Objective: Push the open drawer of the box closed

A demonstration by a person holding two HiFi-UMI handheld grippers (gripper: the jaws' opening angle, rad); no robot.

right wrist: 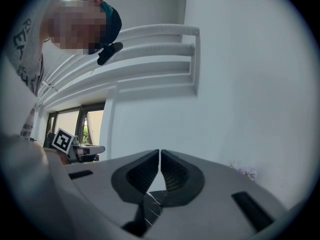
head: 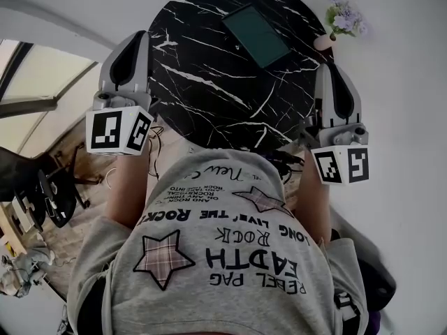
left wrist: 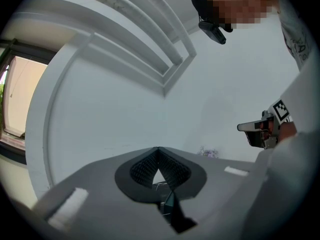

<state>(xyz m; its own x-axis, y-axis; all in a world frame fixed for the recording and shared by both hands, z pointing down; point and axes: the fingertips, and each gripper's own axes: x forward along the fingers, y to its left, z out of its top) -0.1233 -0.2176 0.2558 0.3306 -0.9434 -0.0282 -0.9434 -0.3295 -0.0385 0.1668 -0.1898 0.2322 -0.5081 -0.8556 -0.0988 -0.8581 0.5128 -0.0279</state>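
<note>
Marble table (head: 202, 82) | L gripper (left wrist: 158, 151), R gripper (right wrist: 159, 154): jaws together (empty) | shirt (head: 230, 257) txt "ROCK"

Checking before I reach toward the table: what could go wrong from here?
The small flower pot stands at the rim of the marble table, just ahead of the right gripper; a forward sweep could knock it off. No open drawer shows, only a dark green flat object, so a push may hit the wrong thing.

Head view looks steeply down over a round black marble table (head: 209, 68) at upper centre. Cameras close behind the left gripper (head: 138, 42) and right gripper (head: 331, 72) tilt up at a white wall (left wrist: 125, 109); all views share small purple flowers (head: 343, 16).
</note>
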